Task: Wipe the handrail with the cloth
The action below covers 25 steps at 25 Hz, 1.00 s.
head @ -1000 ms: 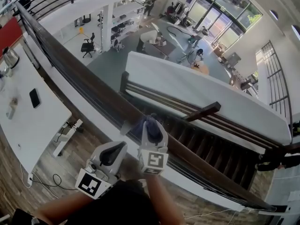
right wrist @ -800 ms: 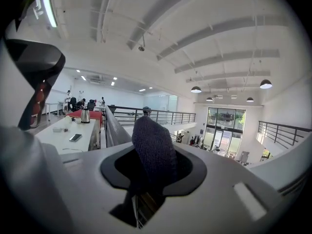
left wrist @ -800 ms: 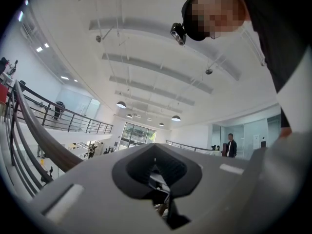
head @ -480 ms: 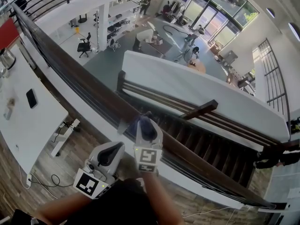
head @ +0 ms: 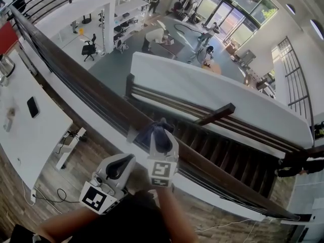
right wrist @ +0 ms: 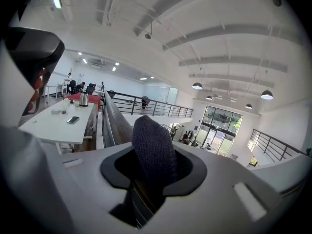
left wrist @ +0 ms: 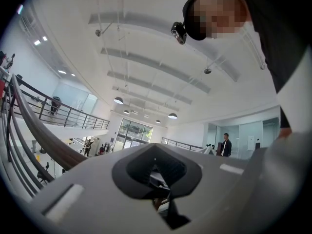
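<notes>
- Handrail (head: 96, 97): cloth (head: 148, 132) bears on its top edge, placed for wiping.
- Right tongs (head: 161, 130): clenched on cloth.
- Left tongs (head: 119, 167): closed, empty, apart from handrail, likely idle.

Dark navy knitted cloth (head: 153, 131): bunched, clamped between jaws of right tongs (head: 161, 135), pressed down onto top of rail. Loose corner spills left over rail's near edge. In right gripper view, rounded fold of coarse weave stands up past jaw tips. Sits about midway along visible rail.

Dark brown wooden handrail (head: 91, 91): long, flat-topped, straight. Runs diagonally from upper left to lower right in head view. In right gripper view, rail stretches away beyond cloth, narrowing into distance.
</notes>
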### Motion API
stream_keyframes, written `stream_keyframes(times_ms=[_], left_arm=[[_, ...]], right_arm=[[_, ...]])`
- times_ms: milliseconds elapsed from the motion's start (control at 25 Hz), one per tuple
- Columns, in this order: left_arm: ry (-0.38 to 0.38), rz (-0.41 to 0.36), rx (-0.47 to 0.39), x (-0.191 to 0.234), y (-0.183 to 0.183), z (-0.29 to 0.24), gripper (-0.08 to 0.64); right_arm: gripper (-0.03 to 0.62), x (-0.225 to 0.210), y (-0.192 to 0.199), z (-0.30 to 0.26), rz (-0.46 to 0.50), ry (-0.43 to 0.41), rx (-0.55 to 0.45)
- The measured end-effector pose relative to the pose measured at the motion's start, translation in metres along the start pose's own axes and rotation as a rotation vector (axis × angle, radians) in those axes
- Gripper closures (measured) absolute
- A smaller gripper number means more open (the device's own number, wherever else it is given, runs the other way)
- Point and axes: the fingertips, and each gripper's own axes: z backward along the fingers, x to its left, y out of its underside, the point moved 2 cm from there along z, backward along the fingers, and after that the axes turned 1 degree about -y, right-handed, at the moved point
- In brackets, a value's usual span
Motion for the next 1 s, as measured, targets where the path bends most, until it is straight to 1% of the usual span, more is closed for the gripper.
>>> stream_keyframes(times_ms=[200, 480, 600, 760, 1000], left_arm=[[0.033, 0.020, -0.004, -0.010, 0.000, -0.005, 0.561], [0.100, 0.019, 0.013, -0.038, 0.008, -0.010, 0.561], [0.110, 0.018, 0.014, -0.046, 0.008, -0.013, 0.561], [0.115, 0.020, 0.046, -0.052, 0.018, -0.012, 0.561], [0.154, 0.023, 0.043, -0.072, 0.017, -0.017, 0.561]], right_arm=[[0.471, -0.012, 0.010, 0.011, -0.022, 0.024, 0.024], [0.472, -0.024, 0.021, 0.023, -0.032, 0.057, 0.016], [0.471, -0.033, 0.024, 0.030, -0.048, 0.069, 0.011], [0.471, -0.036, 0.034, 0.035, -0.043, 0.067, 0.041], [0.471, -0.046, 0.039, 0.051, -0.035, 0.082, 0.056]])
